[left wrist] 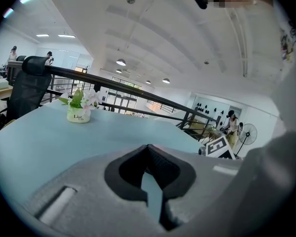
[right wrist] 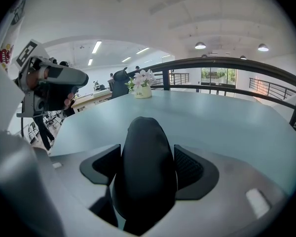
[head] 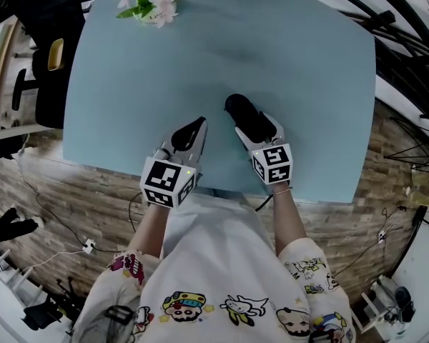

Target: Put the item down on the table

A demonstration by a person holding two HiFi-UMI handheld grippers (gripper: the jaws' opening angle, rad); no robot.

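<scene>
One black item (right wrist: pixel 144 181) in right gripper (right wrist: pixel 148 149)

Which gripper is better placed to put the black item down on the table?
Right. The right gripper grips the black item between its jaws over the blue table; the left gripper is shut and empty.

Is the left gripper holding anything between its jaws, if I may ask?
No, the left gripper has jaws meeting at the tips, only the blue table visible between them.

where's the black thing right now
In the head view, the black item is held by the right gripper, just right of the left gripper, over the near part of the blue table.
</scene>
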